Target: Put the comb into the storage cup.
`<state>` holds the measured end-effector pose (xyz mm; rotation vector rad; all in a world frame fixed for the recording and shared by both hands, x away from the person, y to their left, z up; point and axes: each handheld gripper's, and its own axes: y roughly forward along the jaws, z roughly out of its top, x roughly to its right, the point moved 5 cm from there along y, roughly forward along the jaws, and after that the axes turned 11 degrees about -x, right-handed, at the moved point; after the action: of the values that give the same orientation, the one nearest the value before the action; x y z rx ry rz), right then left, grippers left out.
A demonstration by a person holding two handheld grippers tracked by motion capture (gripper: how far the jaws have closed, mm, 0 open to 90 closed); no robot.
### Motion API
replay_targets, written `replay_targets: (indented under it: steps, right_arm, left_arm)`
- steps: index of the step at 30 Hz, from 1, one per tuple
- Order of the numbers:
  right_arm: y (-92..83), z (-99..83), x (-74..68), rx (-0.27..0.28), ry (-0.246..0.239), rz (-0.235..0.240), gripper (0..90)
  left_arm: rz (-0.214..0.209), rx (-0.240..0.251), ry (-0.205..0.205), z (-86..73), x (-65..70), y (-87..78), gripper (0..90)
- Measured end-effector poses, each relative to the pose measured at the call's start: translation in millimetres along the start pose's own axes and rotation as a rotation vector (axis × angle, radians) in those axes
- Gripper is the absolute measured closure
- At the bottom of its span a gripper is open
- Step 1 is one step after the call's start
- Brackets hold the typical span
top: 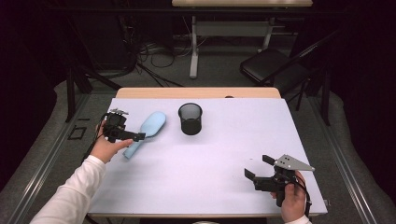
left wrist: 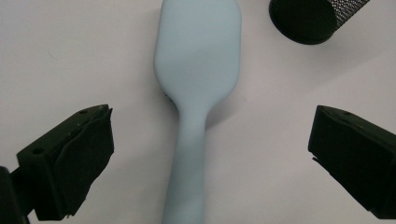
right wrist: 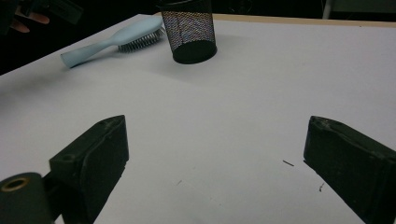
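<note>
Dark surroundings frame a table (top: 196,186) covered with a pale sheet, with tangled cables, a folding chair and a second table behind it. A person's two forearms in white sleeves enter from the near edge, each hand holding a black two-jaw gripper.

On the left part of the sheet lies a light blue hairbrush (top: 145,132), bristles down, its smooth back facing up. Its long axis runs on a slant: the broad head points away from the person and toward the table's middle, the handle toward the person's left hand. A black mesh cup (top: 190,118) stands upright just beside the brush head, to its right and apart from it.

The left gripper (top: 139,136) hovers over the handle, pointing along the brush. In the left gripper view the handle (left wrist: 187,177) runs straight up the middle between the two jaws, head at the top, so the brush's length lines up with the gripper's own direction. The jaws stand wide apart, one on each side of the handle with bare sheet showing between each pad and the brush; nothing is held. This hand is by far the nearer to the brush.

The right gripper (top: 258,168) sits near the front right corner, well apart from brush and cup. Its jaws are also spread wide and empty, aimed across the bare sheet; brush and cup appear far off in the right gripper view.
</note>
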<state>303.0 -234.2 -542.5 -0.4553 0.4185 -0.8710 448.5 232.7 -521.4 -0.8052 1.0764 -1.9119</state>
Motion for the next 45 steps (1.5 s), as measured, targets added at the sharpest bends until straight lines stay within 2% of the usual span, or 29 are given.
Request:
replay_targets:
  steps: [3, 9, 15, 25, 36, 45]
  right_arm:
    - [0.0, -0.1, -0.1, -0.001, 0.000, 0.000, 6.4]
    - [0.0, -0.3, -0.4, -0.005, 0.001, 0.002, 6.4]
    - [0.2, -0.4, -0.5, -0.007, 0.000, 0.002, 6.4]
    - [0.8, -0.8, -0.2, -0.010, 0.001, 0.001, 6.4]
    - [1.6, -1.2, -0.3, -0.015, 0.001, 0.002, 6.4]
    - [2.2, -1.4, 0.1, -0.016, -0.002, -0.003, 6.5]
  left_arm:
    - [0.007, -0.011, 0.012, 1.3, 2.1, -0.8, 0.5]
    - [0.016, -0.027, 0.008, 4.0, 1.3, -1.6, 0.5]
    - [0.009, -0.054, 0.011, 6.0, 1.7, -1.8, 0.7]
    - [0.049, -0.087, 0.024, 8.2, -2.3, -1.6, 2.0]
    - [0.025, -0.107, 0.011, 9.3, -2.6, 3.1, 0.6]
    - [0.042, -0.120, 0.007, 10.1, -4.2, 3.9, 0.6]
